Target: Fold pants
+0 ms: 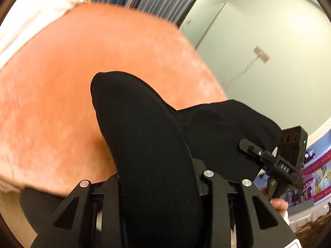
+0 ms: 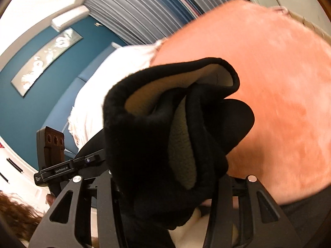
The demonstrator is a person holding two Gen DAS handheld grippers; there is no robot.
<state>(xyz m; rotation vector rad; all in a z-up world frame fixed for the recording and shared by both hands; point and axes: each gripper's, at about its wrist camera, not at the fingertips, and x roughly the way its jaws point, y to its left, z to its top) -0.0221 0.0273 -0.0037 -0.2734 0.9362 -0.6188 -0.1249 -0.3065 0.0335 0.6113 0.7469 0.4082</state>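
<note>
The black pants [image 1: 149,144] are held aloft over the orange blanket [image 1: 62,82], clenched in the left gripper [image 1: 159,188]. A bunched, fleece-lined portion is clamped by the right gripper [image 2: 165,188], presumably for spreading before folding.

Black pants [image 1: 149,144]: matt knit cloth, with beige fleecy lining [image 2: 182,144]. Orange blanket [image 1: 62,103]: plush, slightly lustrous pile. Gripper frames: matt black plastic, shiny metal pins [image 1: 208,173].
</note>
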